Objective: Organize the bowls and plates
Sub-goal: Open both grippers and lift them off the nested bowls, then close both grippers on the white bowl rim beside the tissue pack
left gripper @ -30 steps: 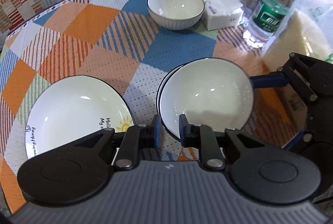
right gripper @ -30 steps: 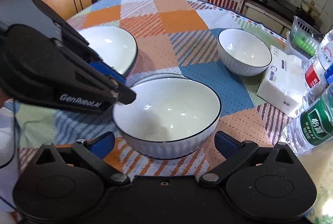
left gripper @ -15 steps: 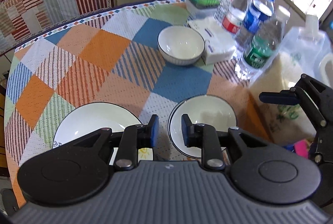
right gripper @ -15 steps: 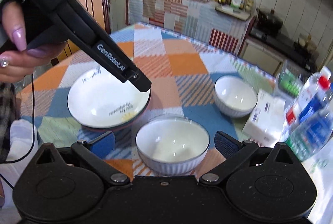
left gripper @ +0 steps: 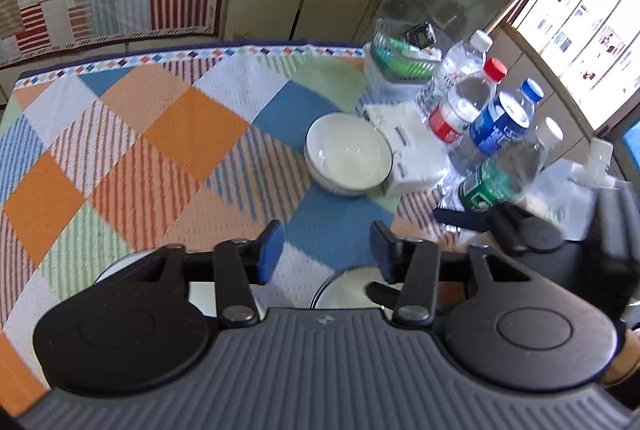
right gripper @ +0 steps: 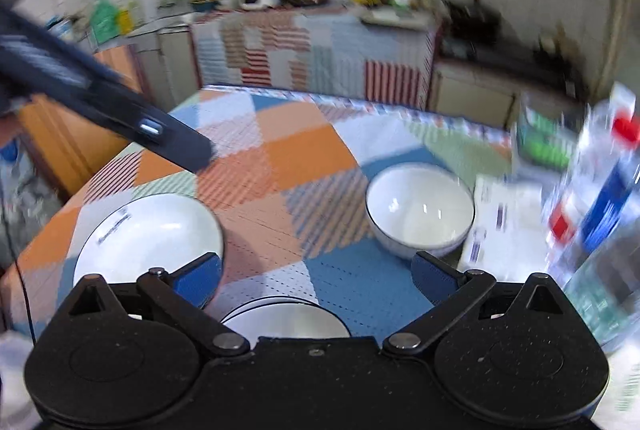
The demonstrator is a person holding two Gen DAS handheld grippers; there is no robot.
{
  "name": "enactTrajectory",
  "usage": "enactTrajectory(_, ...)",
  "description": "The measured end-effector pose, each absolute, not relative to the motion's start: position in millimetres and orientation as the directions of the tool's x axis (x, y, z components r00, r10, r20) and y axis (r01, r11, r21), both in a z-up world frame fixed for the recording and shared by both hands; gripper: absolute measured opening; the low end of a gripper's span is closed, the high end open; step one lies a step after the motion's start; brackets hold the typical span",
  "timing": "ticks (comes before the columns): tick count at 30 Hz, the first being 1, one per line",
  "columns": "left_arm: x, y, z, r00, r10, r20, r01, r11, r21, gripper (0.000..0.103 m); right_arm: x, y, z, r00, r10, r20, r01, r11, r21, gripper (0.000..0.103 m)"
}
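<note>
A white bowl with a dark rim stands alone on the checked tablecloth at the far right. A nearer stack of white bowls sits just under both grippers. A white plate with lettering lies at the left; only its edge shows in the left wrist view. My left gripper is open and empty, high above the table. My right gripper is wide open and empty, above the stacked bowls.
Several water bottles, a white tissue pack and a green basket crowd the table's right side. A wooden chair stands at the left. Kitchen counters run along the far wall.
Both grippers have lifted up and back from the table, so the bowls look smaller and lower. The left gripper's jaws have opened from nearly shut. The right gripper stays wide open.
</note>
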State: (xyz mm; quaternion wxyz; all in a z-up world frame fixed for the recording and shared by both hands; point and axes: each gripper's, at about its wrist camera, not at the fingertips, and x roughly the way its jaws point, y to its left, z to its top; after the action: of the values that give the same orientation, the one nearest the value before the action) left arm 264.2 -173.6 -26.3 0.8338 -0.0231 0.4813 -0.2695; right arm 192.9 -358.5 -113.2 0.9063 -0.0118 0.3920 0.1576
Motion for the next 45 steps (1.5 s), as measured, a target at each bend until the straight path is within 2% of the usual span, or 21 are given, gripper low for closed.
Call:
enactTrajectory(5, 288, -193, -45, 0.396, -0.439, -0.806, 0.427, 0.866, -0.262, 0.053, 229, -381, -143, 0.580, 0.317, -0.751, -0.148, 0.947, 0.286, 0.102)
enactTrajectory(7, 300, -199, -55, 0.402, -0.438, -0.804, 0.412, 0.871, -0.268, 0.057, 241, -386, -154, 0.569, 0.319, -0.758, -0.111, 0.943, 0.314, 0.102)
enactTrajectory(14, 341, -225, -102, 0.412, -0.444, -0.796, 0.333, 0.886, -0.323, 0.057, 276, -400, -191, 0.523, 0.332, -0.785, -0.013, 0.924, 0.382, 0.099)
enactTrajectory(25, 369, -257, -164, 0.384, -0.426, -0.819, 0.270, 0.900, -0.342, 0.053, 297, -404, -214, 0.563, 0.248, -0.788, 0.018, 0.950, 0.312, 0.098)
enactTrajectory(30, 381, -251, -177, 0.353, -0.472, -0.808, 0.174, 0.882, -0.439, 0.039, 301, -408, -223, 0.566, 0.235, -0.790, 0.028, 0.953, 0.303, 0.098)
enactTrajectory(34, 387, -257, -186, 0.340, -0.457, -0.822, 0.166, 0.889, -0.426, 0.016, 302, -409, -224, 0.576, 0.242, -0.781, 0.015, 0.952, 0.306, 0.098)
enactTrajectory(36, 386, -256, -189, 0.333, -0.473, -0.816, 0.155, 0.881, -0.447, 0.015, 300, -410, -224, 0.586, 0.241, -0.774, 0.015, 0.952, 0.307, 0.097)
enactTrajectory(38, 385, -255, -190, 0.332, -0.481, -0.812, 0.157, 0.876, -0.455, 0.014, 299, -409, -224, 0.596, 0.237, -0.768, 0.007, 0.954, 0.300, 0.091)
enactTrajectory(45, 380, -255, -181, 0.248, -0.449, -0.859, 0.177, 0.892, -0.415, 0.015, 297, -407, -219, 0.599, 0.252, -0.760, -0.018, 0.953, 0.302, 0.091)
